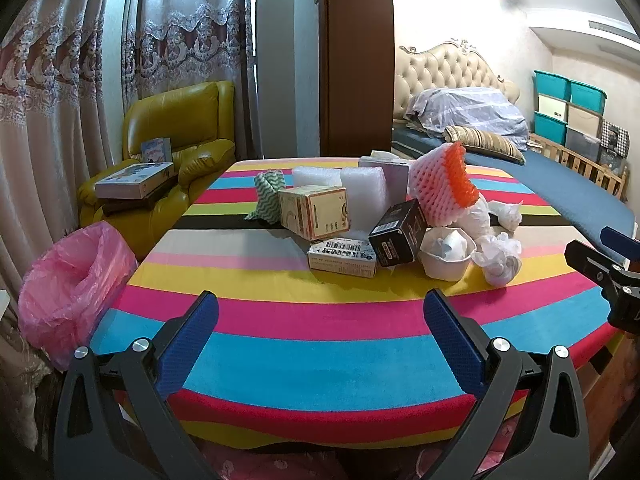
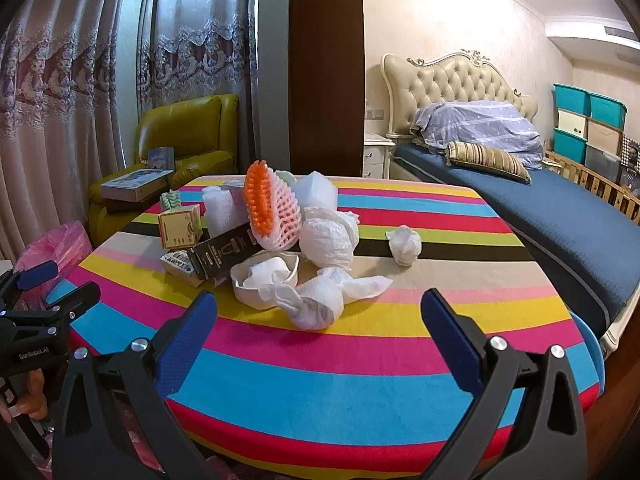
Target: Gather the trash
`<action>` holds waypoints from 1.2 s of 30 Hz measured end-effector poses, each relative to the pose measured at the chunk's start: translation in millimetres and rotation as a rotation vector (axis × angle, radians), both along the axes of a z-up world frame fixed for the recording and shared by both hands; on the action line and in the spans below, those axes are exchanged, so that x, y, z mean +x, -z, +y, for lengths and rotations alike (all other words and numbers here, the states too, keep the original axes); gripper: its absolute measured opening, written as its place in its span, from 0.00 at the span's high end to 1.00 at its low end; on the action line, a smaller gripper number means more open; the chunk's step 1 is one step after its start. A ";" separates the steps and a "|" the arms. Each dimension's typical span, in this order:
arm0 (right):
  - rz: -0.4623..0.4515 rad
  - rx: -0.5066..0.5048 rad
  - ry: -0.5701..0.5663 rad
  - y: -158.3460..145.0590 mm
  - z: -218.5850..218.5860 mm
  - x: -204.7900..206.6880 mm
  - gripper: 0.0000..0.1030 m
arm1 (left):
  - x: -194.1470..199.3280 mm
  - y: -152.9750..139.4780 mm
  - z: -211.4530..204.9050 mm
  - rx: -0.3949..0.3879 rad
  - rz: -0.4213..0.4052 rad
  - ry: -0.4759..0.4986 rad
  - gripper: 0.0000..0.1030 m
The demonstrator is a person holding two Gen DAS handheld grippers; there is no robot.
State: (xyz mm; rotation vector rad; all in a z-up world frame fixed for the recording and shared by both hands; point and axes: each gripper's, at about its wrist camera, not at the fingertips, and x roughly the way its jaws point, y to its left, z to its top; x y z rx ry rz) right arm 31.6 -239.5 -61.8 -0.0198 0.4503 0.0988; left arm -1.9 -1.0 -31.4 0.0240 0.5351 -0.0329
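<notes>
- Left tool [image 1: 320, 320]: jaws spread wide, nothing between them, hanging over the near edge of the striped surface [image 1: 320, 360]
- Right tool [image 2: 318, 320]: jaws likewise wide apart and empty, low at 6 o'clock in its own view; it shows at 3 o'clock in the left view
- Trash pile sits mid-surface, toward 12 o'clock of both tools, well apart from either
- In the pile: tan carton [image 1: 314, 212], tilted; black box [image 1: 398, 234] leaning against a flat white box with barcode label [image 1: 342, 258]; print on all three too small to read
- Pink foam fruit net with orange rim [image 1: 440, 186] on top of the heap; white bowl [image 2: 264, 284] holding crumpled tissue, just beside a knotted tissue wad [image 2: 320, 306]
- One loose tissue ball [image 2: 405, 246] lies apart at 2 o'clock of the pile
- Pink bag-lined bin [image 1: 68, 284] stands off the surface's edge, 9 o'clock in the left view
- Left tool's body, seen from the right view, reads "GenRoboAI"
</notes>
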 end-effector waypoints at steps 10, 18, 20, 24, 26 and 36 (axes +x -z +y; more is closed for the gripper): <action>0.035 -0.002 -0.003 23.4 3.0 24.2 0.04 | 12.2 11.3 2.4 0.016 0.019 0.007 0.07; 0.113 0.058 -0.014 48.9 -3.1 61.7 0.19 | 36.9 30.3 13.6 0.034 0.074 0.022 0.07; 0.141 0.076 -0.025 53.8 -1.1 72.0 0.27 | 44.1 35.3 13.5 0.040 0.098 0.048 0.07; 0.155 0.076 -0.048 58.4 9.0 87.9 0.27 | 55.9 40.2 11.1 0.035 0.125 0.086 0.07; 0.168 0.061 -0.042 59.6 12.7 98.7 0.28 | 59.7 40.1 8.9 0.028 0.128 0.104 0.09; 0.152 0.110 -0.044 53.8 -13.6 89.0 0.68 | 89.7 31.7 -27.4 0.038 0.110 0.179 0.26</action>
